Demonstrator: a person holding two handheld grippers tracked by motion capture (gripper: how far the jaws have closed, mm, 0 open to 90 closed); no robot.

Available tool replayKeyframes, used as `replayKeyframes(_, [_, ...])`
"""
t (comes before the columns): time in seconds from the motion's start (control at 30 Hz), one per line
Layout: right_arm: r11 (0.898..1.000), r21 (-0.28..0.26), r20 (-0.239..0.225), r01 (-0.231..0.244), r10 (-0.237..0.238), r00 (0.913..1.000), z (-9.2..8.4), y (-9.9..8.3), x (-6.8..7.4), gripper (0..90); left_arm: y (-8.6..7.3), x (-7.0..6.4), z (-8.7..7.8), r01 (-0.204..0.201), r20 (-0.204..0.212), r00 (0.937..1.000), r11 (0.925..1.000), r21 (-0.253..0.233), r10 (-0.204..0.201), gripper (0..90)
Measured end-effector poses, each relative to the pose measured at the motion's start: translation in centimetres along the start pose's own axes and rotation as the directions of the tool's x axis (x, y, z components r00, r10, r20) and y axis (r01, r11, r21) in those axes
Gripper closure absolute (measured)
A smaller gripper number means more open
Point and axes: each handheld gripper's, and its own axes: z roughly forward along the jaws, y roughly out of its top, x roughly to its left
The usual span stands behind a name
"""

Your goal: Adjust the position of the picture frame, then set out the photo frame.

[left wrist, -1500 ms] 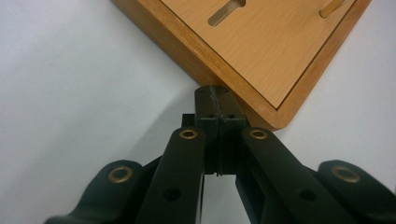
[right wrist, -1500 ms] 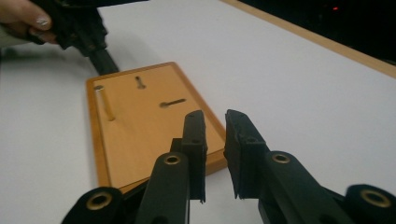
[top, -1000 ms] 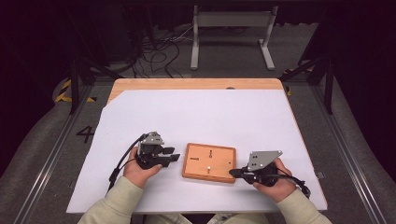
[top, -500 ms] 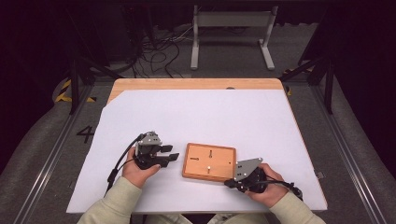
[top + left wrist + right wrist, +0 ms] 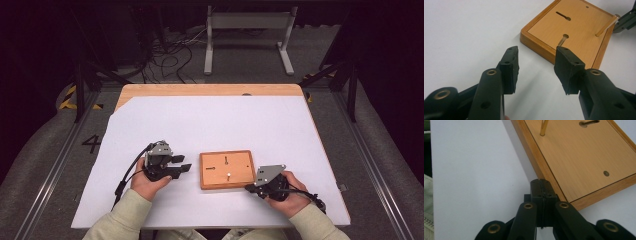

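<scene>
A flat wooden board (image 5: 227, 170) with a raised rim lies on the white table cover. It has a keyhole slot (image 5: 563, 15) and a thin upright peg (image 5: 605, 25). My left gripper (image 5: 186, 164) rests just left of the board and points at it. In the left gripper view its jaws (image 5: 536, 53) stand open with nothing between them, a little short of the board's corner. My right gripper (image 5: 248, 188) lies at the board's near right corner. Its jaws (image 5: 541, 182) are shut, pad against pad, right beside the board's rim (image 5: 541, 167), with nothing held.
A white sheet (image 5: 210, 125) covers most of the wooden tabletop (image 5: 200, 90). Beyond the table's far edge are floor cables (image 5: 170, 50) and a grey metal stand (image 5: 247, 30). Metal rails run along both sides of the table.
The right hand shifted a little toward me and leftward, settling at the board's near right corner. The left hand kept its place.
</scene>
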Motion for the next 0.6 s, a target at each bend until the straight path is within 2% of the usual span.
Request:
replayKeyframes(0.1, [1.000,-0.022,0.003,0.009,-0.009,1.0000,-0.2,0.2,0.1,88.7,0.0,0.0,-0.1,0.002,-0.010,0.9999,0.9999,-0.012,-0.002,51.5])
replayKeyframes(0.17, [0.998,-0.064,-0.003,-0.016,0.016,0.9999,-0.7,0.3,0.0,84.3,0.0,0.1,-0.3,0.004,-0.020,0.9998,0.9997,-0.026,-0.004,49.8])
replayKeyframes(0.23, [0.991,-0.123,-0.004,-0.051,0.051,0.9987,-1.4,0.3,-0.4,80.1,0.0,0.0,-0.4,0.003,-0.029,0.9996,0.9988,-0.050,-0.005,48.1])
replayKeyframes(0.3, [0.983,-0.169,0.003,-0.077,0.079,0.9969,-2.0,0.3,-0.6,74.8,0.1,-0.1,-0.6,0.000,-0.036,0.9993,0.9977,-0.068,-0.003,46.5])
replayKeyframes(0.37, [0.966,-0.240,0.022,-0.100,0.108,0.9939,-2.5,0.2,-0.9,68.4,0.2,-0.2,-0.8,-0.007,-0.044,0.9990,0.9949,-0.101,0.003,44.9])
replayKeyframes(0.4, [0.966,-0.240,0.022,-0.100,0.108,0.9939,-2.5,0.2,-0.9,68.4,0.2,-0.2,-0.8,-0.007,-0.044,0.9990,0.9949,-0.101,0.003,44.5])
replayKeyframes(0.43, [0.953,-0.284,0.036,-0.107,0.122,0.9919,-2.8,0.2,-1.0,65.8,0.2,-0.2,-0.9,-0.006,-0.047,0.9989,0.9940,-0.109,0.001,44.5])
replayKeyframes(0.5, [0.941,-0.317,0.039,-0.117,0.136,0.9900,-3.0,0.1,-1.1,62.3,0.2,-0.3,-1.1,-0.007,-0.039,0.9992,0.9925,-0.122,0.002,43.9])
replayKeyframes(0.6, [0.932,-0.341,0.058,-0.123,0.151,0.9868,-3.4,0.1,-1.3,58.9,0.3,-0.6,-1.2,-0.001,-0.016,0.9999,0.9896,-0.144,-0.001,42.7])
